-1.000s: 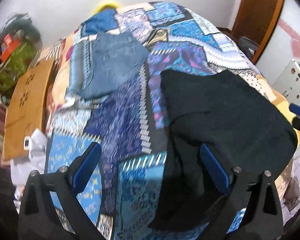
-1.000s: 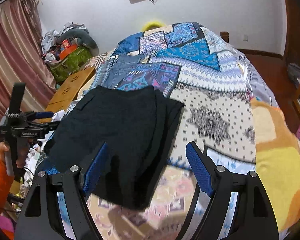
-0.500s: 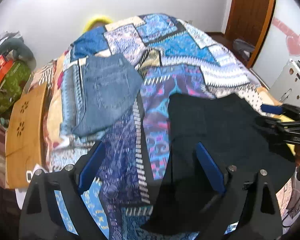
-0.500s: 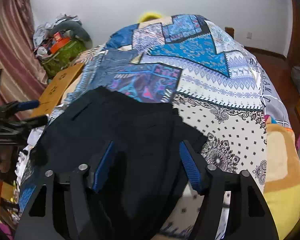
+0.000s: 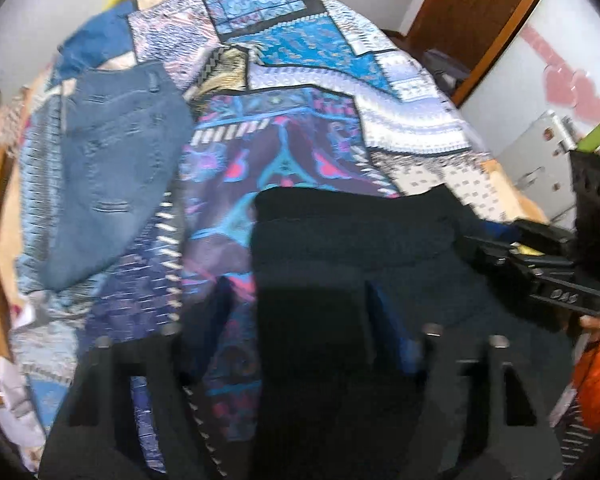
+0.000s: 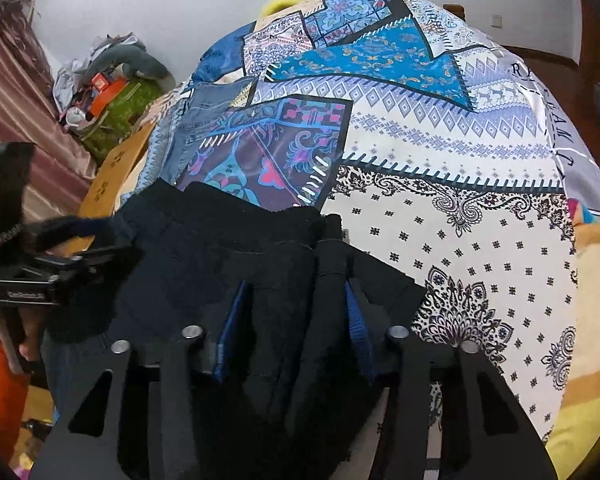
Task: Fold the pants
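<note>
both the left gripper (image 5: pixel 300 320) and right gripper (image 6: pixel 294 316) straddle black pants (image 6: pixel 204 264), half-open.

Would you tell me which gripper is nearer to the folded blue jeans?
Left. The left gripper is at the black pants' edge facing the folded blue jeans; the right gripper is at their far side.

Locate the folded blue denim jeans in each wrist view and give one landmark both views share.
Left wrist: the folded blue denim jeans lie upper left on the patchwork bedspread, left of the black pants.
Right wrist: jeans show as a strip, upper left of centre.
Shared landmark: purple-and-pink patch.
</note>
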